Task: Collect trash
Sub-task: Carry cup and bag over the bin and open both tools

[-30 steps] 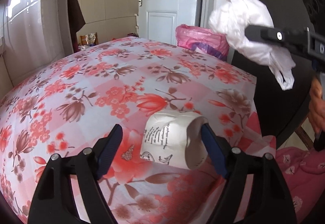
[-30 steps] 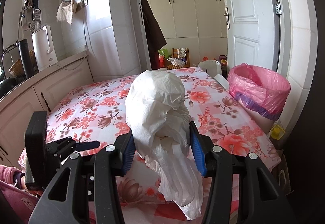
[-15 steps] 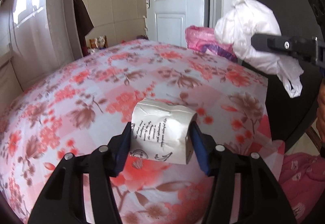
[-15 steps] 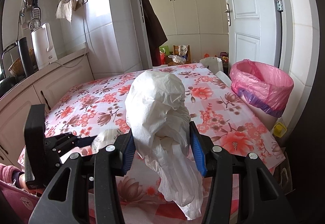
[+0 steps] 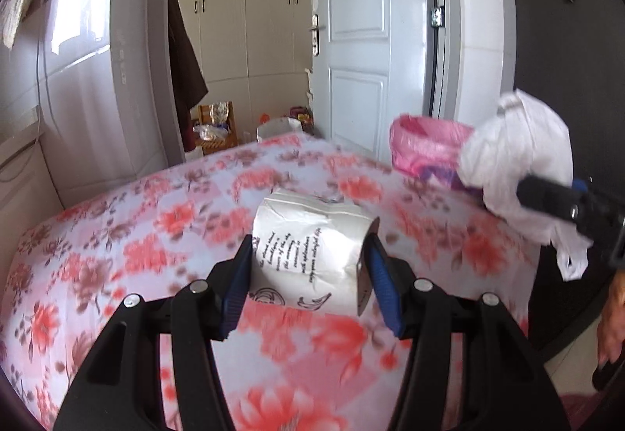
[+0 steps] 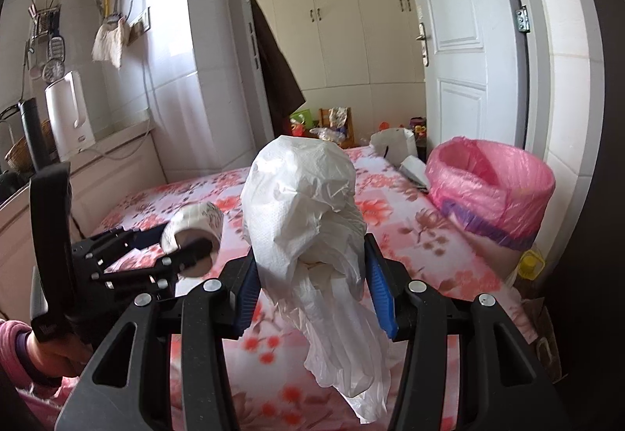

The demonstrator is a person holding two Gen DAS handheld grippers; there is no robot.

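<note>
Two grippers, two bits of trash, both off the table [image 5: 129, 235] right now. The left gripper [image 5: 308, 275] has its blue pads squeezed onto a crushed paper cup [image 5: 308, 247], white with some black printed text and little doodles on it; its jaws had just been closing in on the cup and now they're tight on both sides, with the cup lifted clear of the flowery pink tablecloth. From the right wrist view you can see that same cup [image 6: 193, 228] sideways in the left gripper [image 6: 183, 247], open end facing the camera, with a hand [image 6: 50, 353] in a pink sleeve [image 6: 11, 345] on the handle. The right gripper [image 6: 310, 275] is clamped on a scrunched white plastic bag [image 6: 308, 220], the bulgy part sticking up above the pads and a loose tail dangling below. The bin [image 6: 492, 189] with the pink liner sits off the far right corner of the table, next to the white door [image 6: 461, 60], and it's ahead and to the right of both grippers. A white bag [image 6: 392, 144] sits at the table's far edge.
</note>
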